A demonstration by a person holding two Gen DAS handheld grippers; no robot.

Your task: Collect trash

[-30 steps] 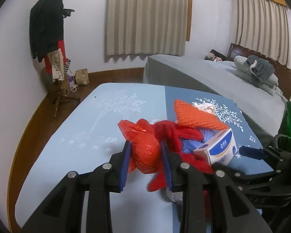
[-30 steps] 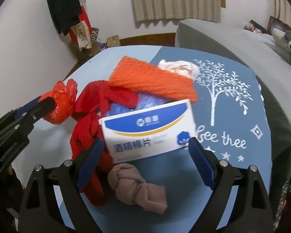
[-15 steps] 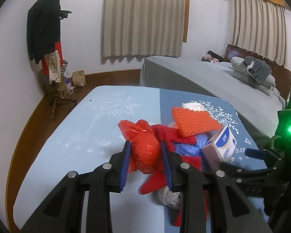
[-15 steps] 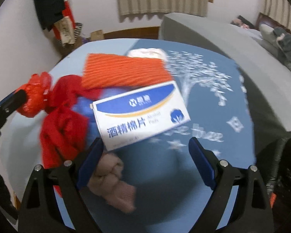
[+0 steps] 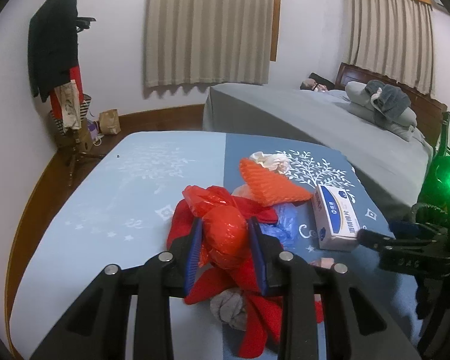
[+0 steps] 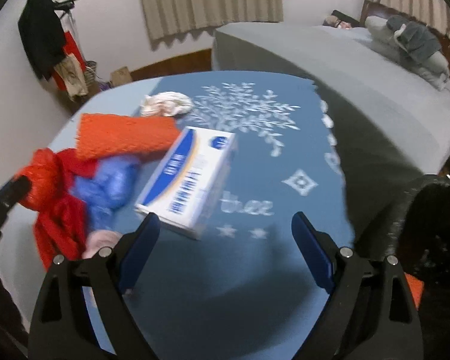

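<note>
My left gripper [image 5: 225, 225] is shut on a crumpled red plastic bag [image 5: 222, 228], held just above a pile on the blue table [image 5: 111, 210]. The pile holds a red cloth [image 5: 249, 273], an orange foam net [image 5: 270, 183], a blue plastic wad [image 5: 285, 219], a white-and-blue box [image 5: 336, 219], crumpled white tissue [image 5: 270, 159] and grey and pink balled socks. My right gripper [image 6: 225, 225] is open, with the box [image 6: 192, 180] lying skewed just ahead of its left finger [image 6: 139, 246]. The bag also shows in the right wrist view [image 6: 42, 177].
A grey bed [image 5: 315, 120] with pillows stands behind and right of the table. A coat rack [image 5: 60, 69] with dark clothes and bags is at the left wall. Curtains [image 5: 207, 27] hang on the far wall.
The box has turned from broadside between my right fingers to lying end-on at the left finger. My right gripper swung to the right. My left gripper keeps its hold on the red bag.
</note>
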